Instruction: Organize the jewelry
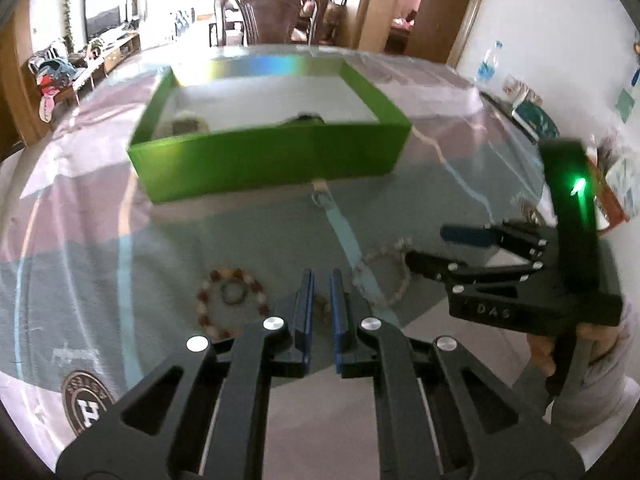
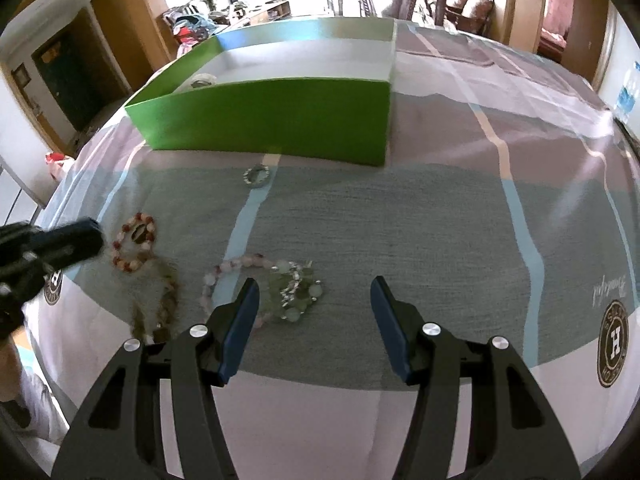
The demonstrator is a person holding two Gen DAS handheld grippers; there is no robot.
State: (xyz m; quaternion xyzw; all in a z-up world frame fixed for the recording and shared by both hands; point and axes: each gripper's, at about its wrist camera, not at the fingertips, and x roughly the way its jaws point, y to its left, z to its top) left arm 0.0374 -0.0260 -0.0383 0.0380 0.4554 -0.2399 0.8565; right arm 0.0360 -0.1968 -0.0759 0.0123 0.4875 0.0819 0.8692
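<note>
Two grippers over the bench — left gripper [image 1: 320, 300] with fingers pinching a brown bead bracelet [image 1: 322, 309], right gripper [image 2: 314, 312] spread wide above a pale green bracelet [image 2: 294, 292]; green box [image 2: 280, 120] sits beyond.

Striped tablecloth [image 2: 440, 216] with round logo [image 2: 614, 354], dark carved wooden chair [image 1: 272, 12]

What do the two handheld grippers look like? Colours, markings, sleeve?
Left gripper and right gripper: black angular linkage arms with silver round pivot pins, blue pads on the inner faces of the fingers. Seen from the left wrist, the right one carries white "DAS" lettering and a lit green LED. A pale sleeve shows behind it.
</note>
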